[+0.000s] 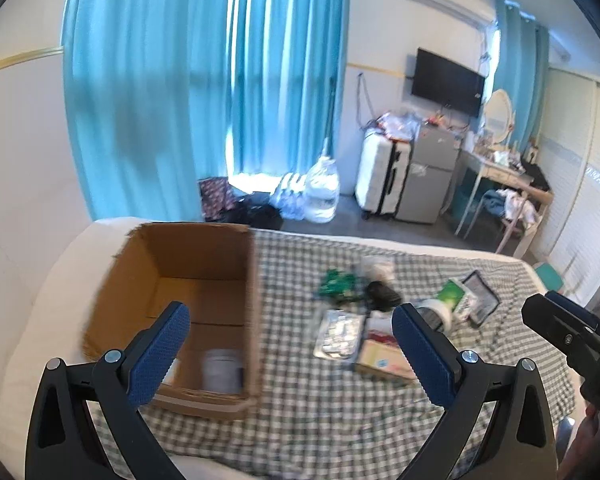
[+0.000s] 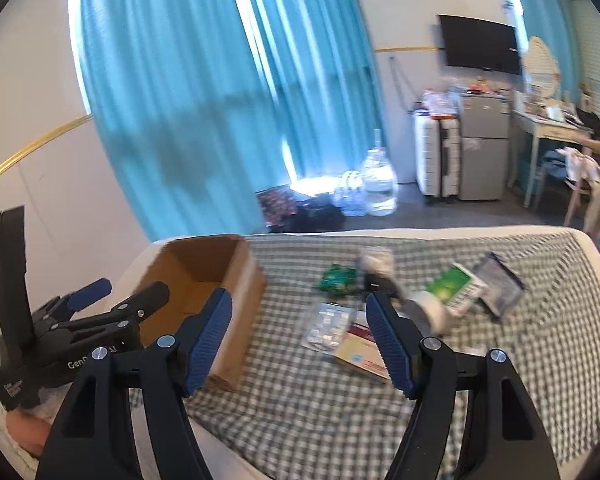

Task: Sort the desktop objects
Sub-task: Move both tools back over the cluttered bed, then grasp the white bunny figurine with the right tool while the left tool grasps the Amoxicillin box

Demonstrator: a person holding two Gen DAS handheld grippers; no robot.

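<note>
- The left gripper (image 1: 290,350) is being held with fingers spread, nothing between them.
- The right gripper (image 2: 298,334) is being held likewise, empty.
- The cardboard box (image 1: 204,276) is being shown at ten o'clock of the clutter on the bed (image 1: 340,412).

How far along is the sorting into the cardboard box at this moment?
Early. One white container already sits inside the cardboard box. Nothing is in hand: the left tool and the right tool are both open and empty. Left on the checkered cloth: green packet, black object, tape roll, green box, other packets.
</note>
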